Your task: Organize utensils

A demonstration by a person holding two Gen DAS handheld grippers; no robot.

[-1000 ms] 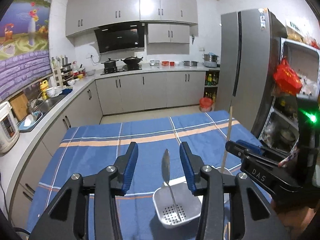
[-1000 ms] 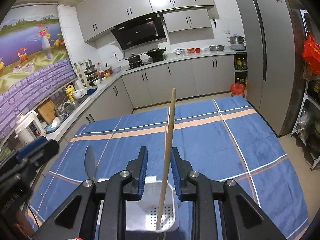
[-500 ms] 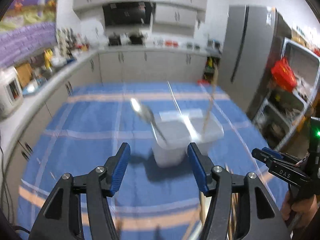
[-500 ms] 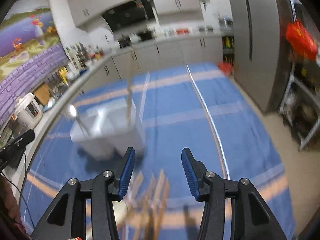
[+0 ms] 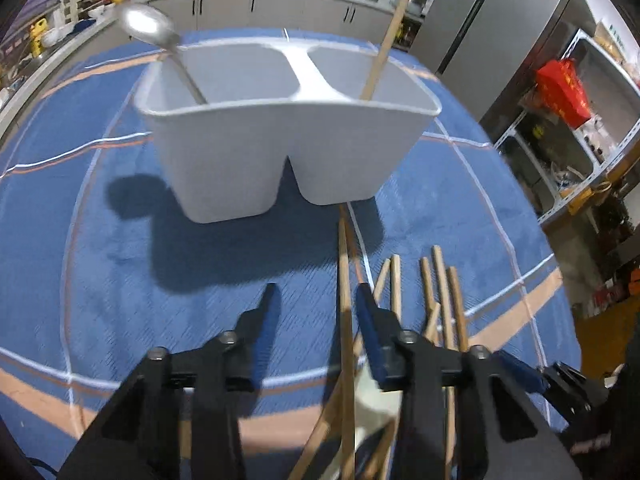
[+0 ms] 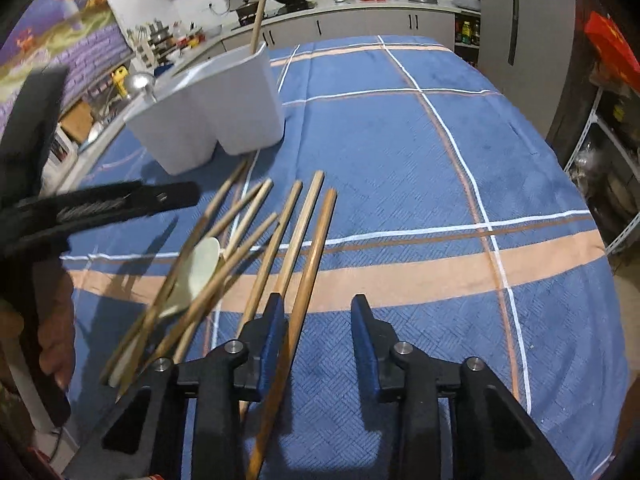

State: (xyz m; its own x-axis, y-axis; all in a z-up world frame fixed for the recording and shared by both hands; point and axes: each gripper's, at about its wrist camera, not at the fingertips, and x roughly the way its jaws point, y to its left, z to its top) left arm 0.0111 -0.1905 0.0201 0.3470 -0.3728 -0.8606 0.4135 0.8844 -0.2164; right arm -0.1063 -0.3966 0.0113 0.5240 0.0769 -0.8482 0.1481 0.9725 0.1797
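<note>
I have both grippers low over the surface [image 6: 420,152], which is covered by a blue cloth with white and peach stripes. My left gripper [image 5: 316,304] is spread wide and holds nothing; one long chopstick [image 5: 345,300] lies on the cloth and runs up between its fingers, nearer the right one, though I cannot tell whether it touches. My right gripper [image 6: 318,316] is also spread and empty, with the darkest chopstick [image 6: 308,276] passing just inside its left finger. The white two-compartment caddy [image 5: 288,148] stands upright ahead of the left gripper. In the left wrist view, a metal spoon [image 5: 150,26] leans handle-down in the left compartment with its bowl sticking up over the rim, and a single wooden chopstick [image 5: 390,36] leans in the right compartment. Between the caddy and my grippers, a loose bunch of wooden chopsticks [image 6: 256,236] lies on the cloth, several crossing one another at the left of the pile and the others lying side by side. A pale plastic spoon [image 6: 198,268] sits among them, partly covered by the crossing sticks. In the right wrist view the left gripper's black body shows at the left edge, near the pile.
</note>
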